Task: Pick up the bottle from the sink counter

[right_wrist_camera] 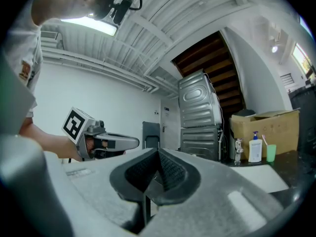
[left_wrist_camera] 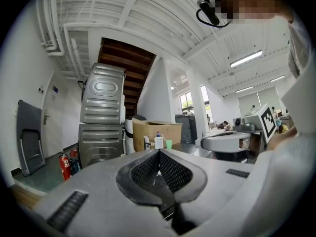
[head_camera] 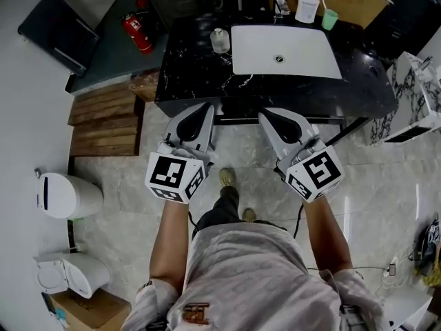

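This is the approach step, with nothing grasped yet: the left gripper and right gripper hover at the front edge of the black bench, each with its jaws pressed together on nothing. The white pump bottle stands upright at the back behind the sink, just beside a green cup, well apart from both. Next, probably, one gripper must spread its jaws and reach across the sink to the bottle's body

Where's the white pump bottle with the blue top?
In the head view's upper right, the white pump bottle stands at the black marble counter's back, behind the white basin, between chrome faucet and green cup.
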